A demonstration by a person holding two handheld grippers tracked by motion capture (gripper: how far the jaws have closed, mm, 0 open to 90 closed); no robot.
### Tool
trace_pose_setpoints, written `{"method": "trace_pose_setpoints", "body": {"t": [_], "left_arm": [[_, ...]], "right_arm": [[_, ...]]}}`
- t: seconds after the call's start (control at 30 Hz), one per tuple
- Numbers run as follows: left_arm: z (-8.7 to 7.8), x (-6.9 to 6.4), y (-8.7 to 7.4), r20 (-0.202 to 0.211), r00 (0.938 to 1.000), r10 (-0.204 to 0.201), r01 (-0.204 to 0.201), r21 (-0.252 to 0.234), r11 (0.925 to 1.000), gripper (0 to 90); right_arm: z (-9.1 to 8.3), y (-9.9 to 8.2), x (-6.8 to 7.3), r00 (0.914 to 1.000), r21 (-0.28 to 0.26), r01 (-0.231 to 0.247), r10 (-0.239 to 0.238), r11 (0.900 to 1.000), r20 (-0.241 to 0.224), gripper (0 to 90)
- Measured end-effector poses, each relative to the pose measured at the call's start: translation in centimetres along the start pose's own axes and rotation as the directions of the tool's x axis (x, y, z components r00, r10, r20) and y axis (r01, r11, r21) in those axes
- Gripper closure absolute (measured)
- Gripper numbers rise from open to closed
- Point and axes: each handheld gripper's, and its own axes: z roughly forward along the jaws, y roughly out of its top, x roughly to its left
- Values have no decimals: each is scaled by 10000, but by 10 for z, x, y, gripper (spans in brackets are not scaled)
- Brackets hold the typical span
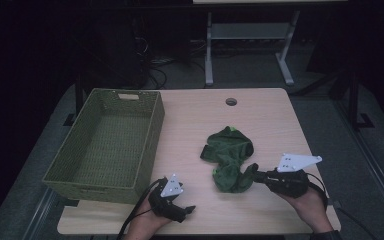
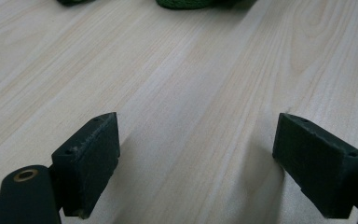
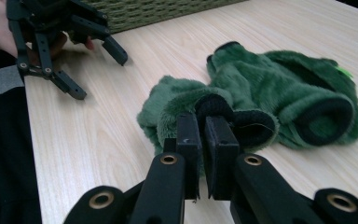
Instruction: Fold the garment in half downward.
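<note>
A crumpled green fleece garment (image 1: 228, 152) with black cuffs lies on the wooden table (image 1: 265, 115), right of centre. My right gripper (image 1: 254, 172) comes in from the right at the garment's near end. In the right gripper view its jaws (image 3: 206, 128) are shut on a black-edged fold of the green garment (image 3: 284, 88). My left gripper (image 1: 187, 210) rests near the table's front edge, left of the garment and apart from it. Its jaws (image 2: 196, 158) stand wide open over bare wood, and the right gripper view shows the left gripper (image 3: 100, 77) in a hand.
A large green woven basket (image 1: 92, 192) with nothing in it stands on the table's left half, its wall (image 3: 158, 11) just behind the left gripper. A round cable hole (image 1: 231, 102) sits near the table's far edge. A dark floor and a desk frame lie beyond.
</note>
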Motion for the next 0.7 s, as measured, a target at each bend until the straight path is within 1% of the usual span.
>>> {"method": "trace_pose_setpoints", "body": {"t": [0.13, 0.33, 0.57, 0.67, 0.7], "left_arm": [[0, 0, 0, 3, 10000, -3, 3, 10, 10000, 139], [0, 0, 0, 3, 10000, -11, 11, -2, 10000, 139], [0, 0, 0, -22, 10000, 39, -39, -12, 10000, 139], [0, 0, 0, -13, 10000, 21, -21, -8, 10000, 139], [0, 0, 0, -15, 10000, 28, -28, 2, 10000, 139]], "right_arm": [[7, 8, 2, 9996, -20, 198, -198, 9998, -197, 850], [25, 19, 3, 9980, 136, 430, -423, 9990, -462, 844], [50, 27, 1, 9960, 401, 481, -450, 9980, -766, 826], [59, 30, 1, 9961, 468, 438, -400, 9979, -785, 787], [60, 31, 1, 9965, 448, 387, -352, 9982, -754, 786]]}}
